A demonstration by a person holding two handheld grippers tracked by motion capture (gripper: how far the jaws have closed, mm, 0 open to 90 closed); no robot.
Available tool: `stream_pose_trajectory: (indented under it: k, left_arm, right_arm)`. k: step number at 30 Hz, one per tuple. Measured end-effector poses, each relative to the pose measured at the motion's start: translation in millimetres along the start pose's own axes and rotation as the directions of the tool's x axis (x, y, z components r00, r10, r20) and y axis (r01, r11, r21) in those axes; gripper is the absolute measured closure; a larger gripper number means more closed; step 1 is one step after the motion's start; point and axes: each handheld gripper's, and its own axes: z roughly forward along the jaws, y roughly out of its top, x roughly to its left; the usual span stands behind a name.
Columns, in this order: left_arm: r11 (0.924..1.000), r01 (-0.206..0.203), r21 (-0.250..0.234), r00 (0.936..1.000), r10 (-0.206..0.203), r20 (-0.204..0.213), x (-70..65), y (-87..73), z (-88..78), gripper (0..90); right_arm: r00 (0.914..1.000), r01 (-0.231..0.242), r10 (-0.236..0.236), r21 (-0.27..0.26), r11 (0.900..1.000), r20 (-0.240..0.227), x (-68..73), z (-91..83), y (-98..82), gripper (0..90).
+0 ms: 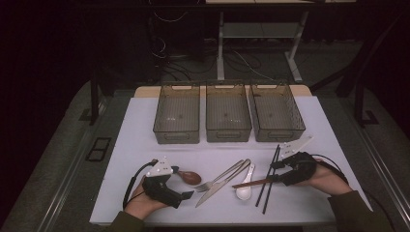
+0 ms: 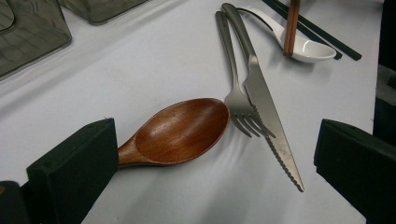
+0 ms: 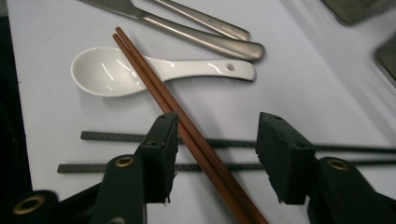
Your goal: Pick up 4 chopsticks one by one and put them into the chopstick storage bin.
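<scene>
Brown chopsticks outside three bins

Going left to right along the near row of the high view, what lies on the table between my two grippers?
Left gripper → brown wooden spoon → silver metal fork → white ceramic soup spoon → black chopsticks → right gripper.

Open claw straddles brown chopsticks over white spoon.
</scene>
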Motion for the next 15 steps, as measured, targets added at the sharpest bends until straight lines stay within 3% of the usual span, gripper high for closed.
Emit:
stream_pose_trajectory:
  k: [7,15]
  left_arm:
    - [1.0,-0.003,0.003,1.0,0.003,0.005,-0.5,0.0,1.2,0.0]
    - [1.0,-0.008,0.003,0.9999,0.008,0.009,-2.0,-0.1,0.8,0.0]
  right_arm:
    - [0.9918,0.11,-0.105,0.065,0.992,-0.072,2.6,18.8,22.9,46.0]
    - [0.9802,0.169,-0.155,0.11,0.98,-0.123,7.6,32.4,31.9,48.9]
